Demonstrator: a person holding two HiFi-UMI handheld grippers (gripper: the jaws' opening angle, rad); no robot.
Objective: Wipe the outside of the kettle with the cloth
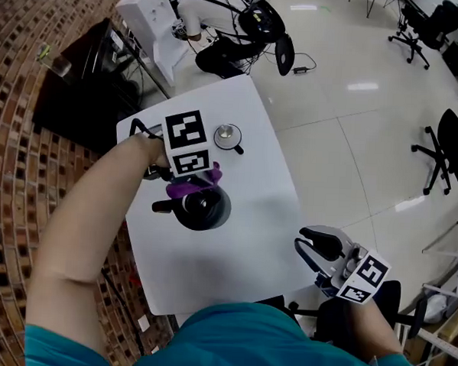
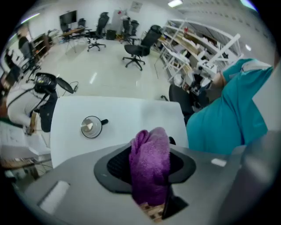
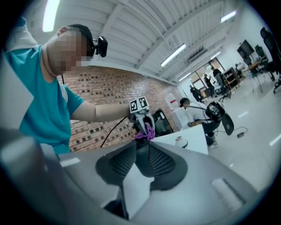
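Pinching the purple cloth (image 2: 151,145) in the left gripper (image 2: 150,169), right over the black kettle (image 1: 202,209) on the table (image 1: 245,240); with the right gripper (image 1: 311,248) spread and empty. Seems barely started; with nearly all sides left to wipe.

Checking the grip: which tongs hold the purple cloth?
The left tongs, shut on the purple cloth at the kettle; the right tongs are open and empty.

Bunched purple cloth (image 1: 189,186) at the rim of upright, open-topped black kettle (image 1: 204,210).

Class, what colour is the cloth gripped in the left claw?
Purple. The cloth shows best in the left gripper view.
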